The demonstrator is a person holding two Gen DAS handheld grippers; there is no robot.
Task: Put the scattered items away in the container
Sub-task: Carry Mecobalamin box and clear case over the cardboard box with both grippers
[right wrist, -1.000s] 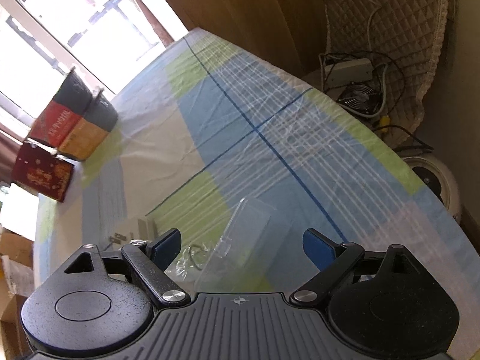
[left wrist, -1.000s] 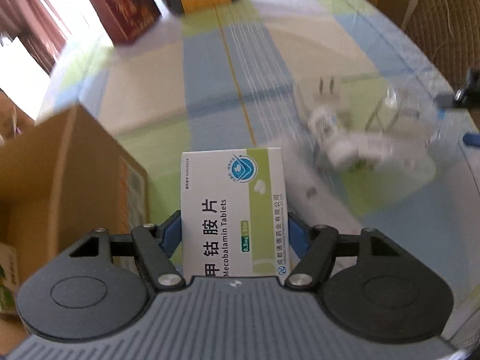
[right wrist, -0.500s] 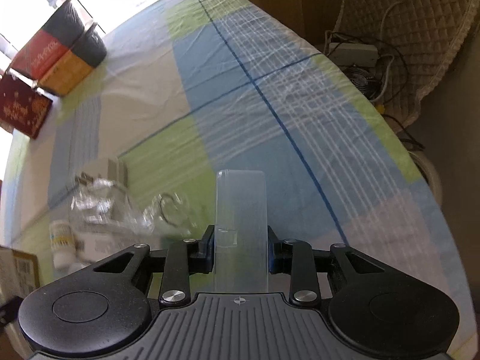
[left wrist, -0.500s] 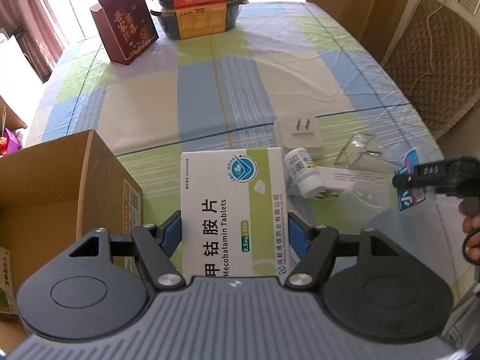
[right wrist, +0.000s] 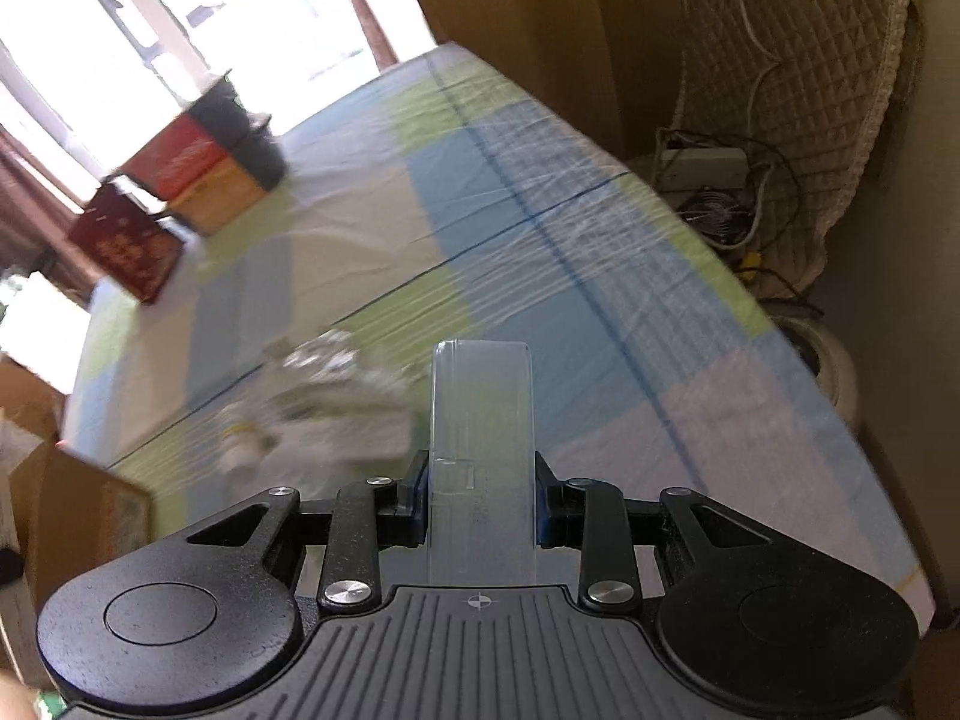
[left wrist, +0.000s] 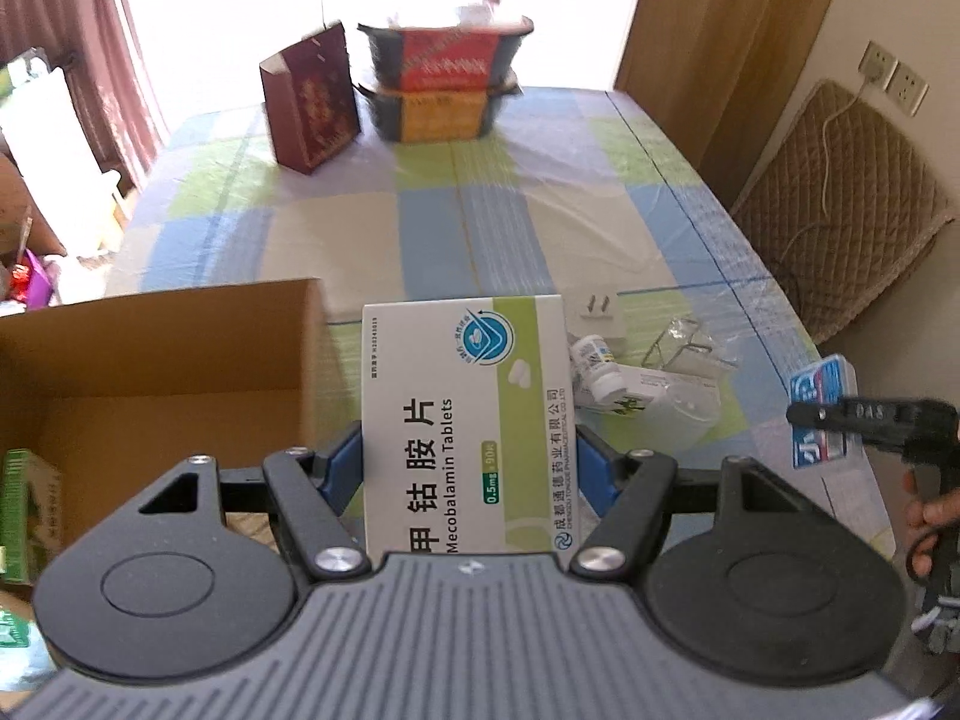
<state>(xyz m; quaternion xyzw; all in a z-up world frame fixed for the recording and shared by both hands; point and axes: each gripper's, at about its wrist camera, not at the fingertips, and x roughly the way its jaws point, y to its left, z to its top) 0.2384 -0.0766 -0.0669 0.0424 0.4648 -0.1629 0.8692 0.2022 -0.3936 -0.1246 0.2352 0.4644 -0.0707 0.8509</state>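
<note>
Left wrist view: Mecobalamin tablet box (left wrist: 468, 426) upright, clamped by its two long edges in left gripper (left wrist: 468, 471), raised over the table just right of open cardboard box (left wrist: 162, 324). Right gripper (right wrist: 480, 495), jaws closed narrowly on a clear plastic case (right wrist: 481, 420) with a blue label, raised above the checked tablecloth (left wrist: 510, 228). Remaining on cloth: white pill bottle (left wrist: 594, 363), plug adapter (left wrist: 600, 315), crumpled clear wrapper (left wrist: 684, 345). Best carried leftward past the carton wall, lowered inside beside green packet (left wrist: 24, 510), then released; wall contact to be avoided.
</note>
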